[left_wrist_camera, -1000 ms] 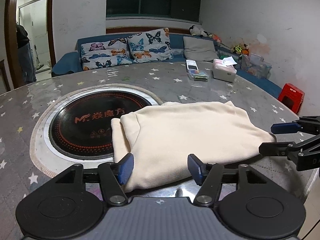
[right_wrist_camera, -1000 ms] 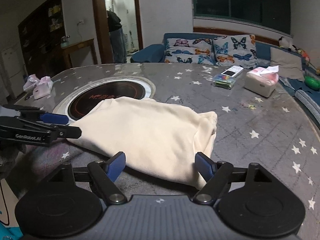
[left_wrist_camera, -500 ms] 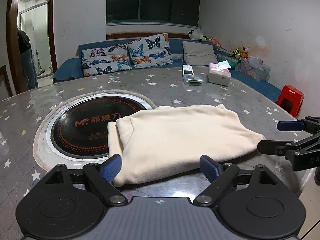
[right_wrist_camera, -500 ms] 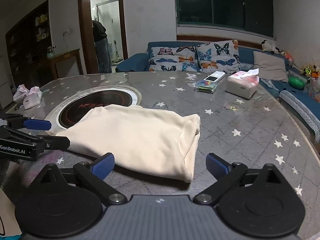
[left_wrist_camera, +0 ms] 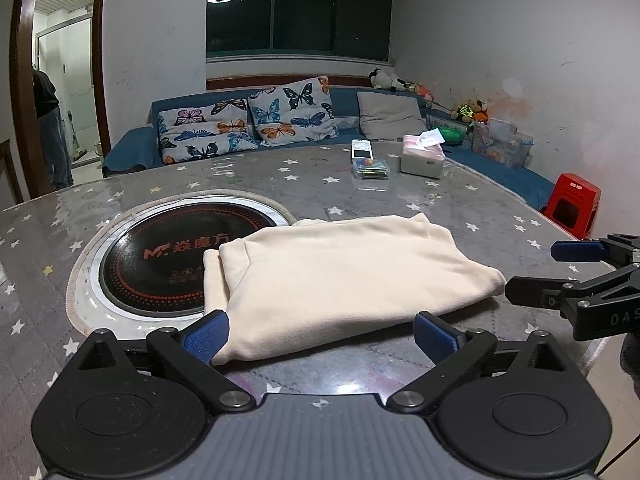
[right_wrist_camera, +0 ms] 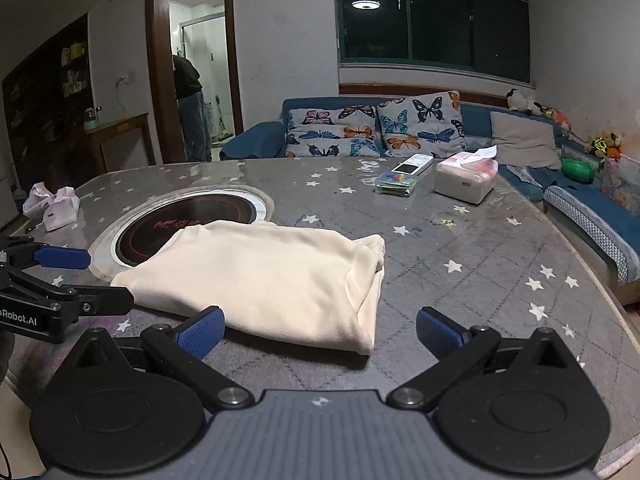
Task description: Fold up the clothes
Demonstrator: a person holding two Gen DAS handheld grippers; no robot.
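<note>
A cream garment (left_wrist_camera: 340,272) lies folded into a flat rectangle on the grey star-patterned table (left_wrist_camera: 400,200), partly over the round black hob (left_wrist_camera: 168,256). It also shows in the right wrist view (right_wrist_camera: 272,276). My left gripper (left_wrist_camera: 320,336) is open and empty, just in front of the garment's near edge. My right gripper (right_wrist_camera: 318,330) is open and empty, in front of the garment's right corner. The right gripper shows at the right edge of the left wrist view (left_wrist_camera: 560,272). The left gripper shows at the left edge of the right wrist view (right_wrist_camera: 80,276).
A tissue box (left_wrist_camera: 422,156), a remote (left_wrist_camera: 362,148) and a small colourful packet (left_wrist_camera: 370,168) sit at the table's far side. A pink tissue pack (right_wrist_camera: 60,208) lies at the left. A sofa with butterfly cushions (left_wrist_camera: 248,128) and a red stool (left_wrist_camera: 572,204) stand beyond.
Both grippers have opened wider and drawn back from the garment. The garment lies still on the table.
</note>
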